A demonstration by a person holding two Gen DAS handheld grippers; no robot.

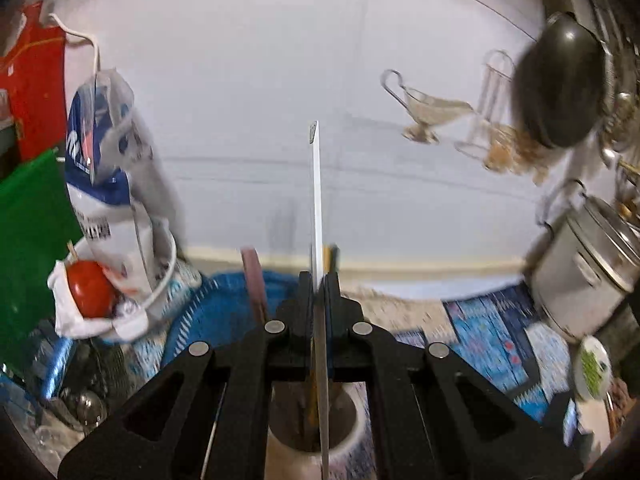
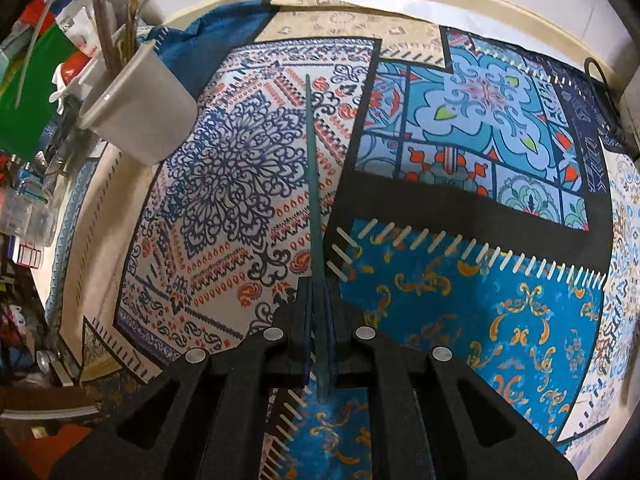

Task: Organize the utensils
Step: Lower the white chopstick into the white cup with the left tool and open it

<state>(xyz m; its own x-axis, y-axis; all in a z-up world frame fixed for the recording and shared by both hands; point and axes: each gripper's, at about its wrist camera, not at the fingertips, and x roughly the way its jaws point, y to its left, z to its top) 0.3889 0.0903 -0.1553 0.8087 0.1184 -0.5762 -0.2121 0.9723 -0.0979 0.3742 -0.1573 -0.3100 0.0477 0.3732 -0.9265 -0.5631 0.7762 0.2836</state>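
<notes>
Left gripper [image 1: 319, 280]: black jaws pressed together on a white chopstick [image 1: 317, 200], which runs upright between them.
White chopstick: its lower end drops into the mouth of the white cup [image 1: 352, 436] directly below the jaws; its upper tip stands against the pale wall [image 1: 260, 80].
White cup: in the left wrist view it already holds other sticks, one yellowish; motion blur makes their count hard to tell.
Right gripper [image 2: 318, 280]: jaws pinching a teal chopstick [image 2: 314, 200] near its thick end, the thin end pointing away over the cloth.
Teal chopstick: held above the patterned tablecloth [image 2: 460, 320], well apart from the cup.
Cup in the right wrist view: white, up at the left [image 2: 140, 116], with several utensils sticking out of it.
Patterned tablecloth: blue, orange and white patches covering the table under both grippers.
Left side, left view: a white bowl [image 1: 168, 276] with a red tomato-like object [image 1: 90, 288] and a blue-and-white bag [image 1: 108, 200].
Right side, left view: a metal pot [image 1: 588, 268] near the edge.
Far wall: a metal gravy boat [image 1: 428, 112] and a dark pan [image 1: 560, 80], both blurred.
</notes>
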